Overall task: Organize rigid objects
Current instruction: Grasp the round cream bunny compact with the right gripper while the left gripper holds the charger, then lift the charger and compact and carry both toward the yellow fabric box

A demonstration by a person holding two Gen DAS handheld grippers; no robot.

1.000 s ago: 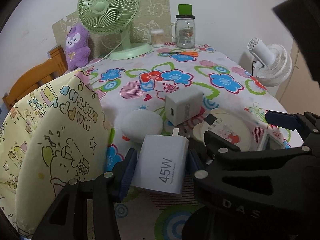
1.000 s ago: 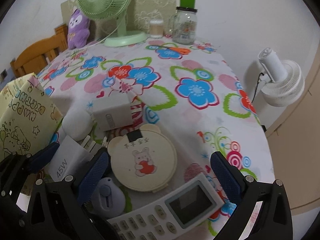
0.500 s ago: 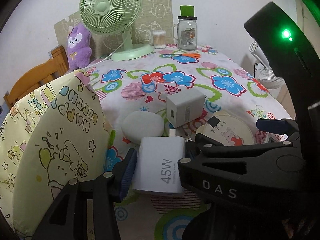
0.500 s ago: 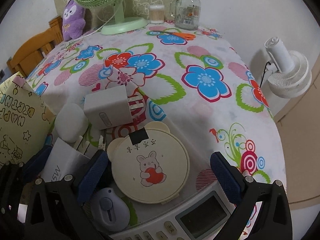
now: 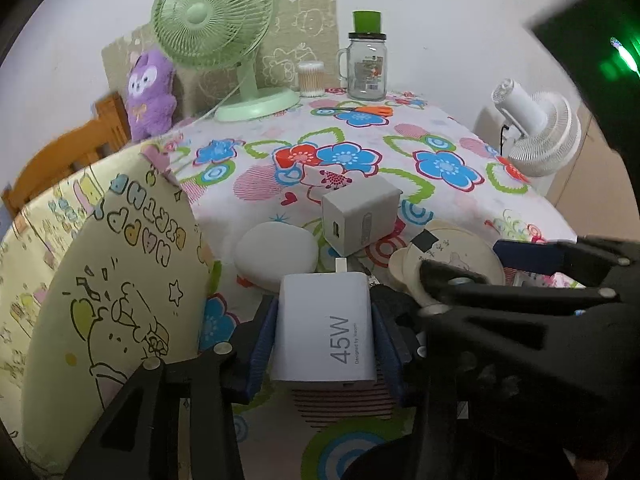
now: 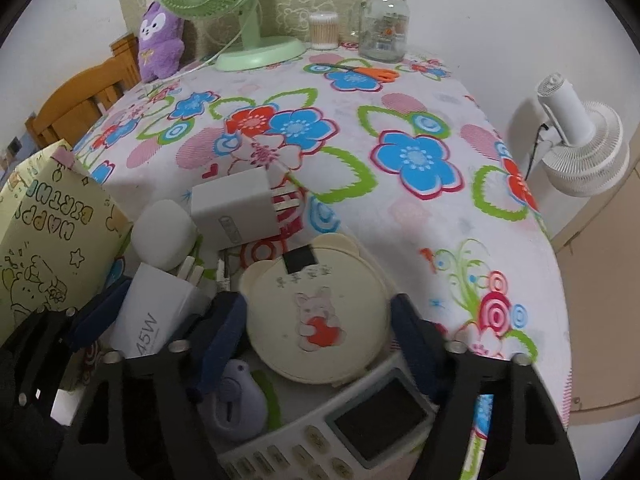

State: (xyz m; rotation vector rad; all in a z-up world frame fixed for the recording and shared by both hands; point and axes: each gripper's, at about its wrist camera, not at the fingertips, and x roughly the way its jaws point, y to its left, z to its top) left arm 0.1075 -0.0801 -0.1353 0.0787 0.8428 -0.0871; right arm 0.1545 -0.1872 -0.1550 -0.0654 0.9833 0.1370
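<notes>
In the left wrist view my left gripper [image 5: 324, 344] has a white 45W charger [image 5: 326, 336] between its blue pads. The jaws are closing and both pads sit against the charger's sides. My right gripper [image 6: 316, 328] is closing around a cream round case with a rabbit picture [image 6: 316, 312], its pads meeting the rim on both sides. A grey cube charger [image 6: 236, 208] and a white oval pebble-shaped thing [image 6: 162, 236] lie just beyond. A white remote [image 6: 360, 420] and a small purple object [image 6: 236, 400] lie under the right gripper.
A yellow birthday gift bag [image 5: 100, 260] stands close on the left. At the far edge of the flowered tablecloth [image 5: 440, 168] are a green fan [image 5: 216, 32], a purple plush [image 5: 150, 92], a jar [image 5: 366, 68] and orange scissors [image 5: 356, 110]. A white fan [image 5: 536, 132] stands off the right side.
The right gripper's jaws have narrowed from wide open to the rim of the round case. The left pads have drawn in against the 45W charger. Neither hand has shifted much.
</notes>
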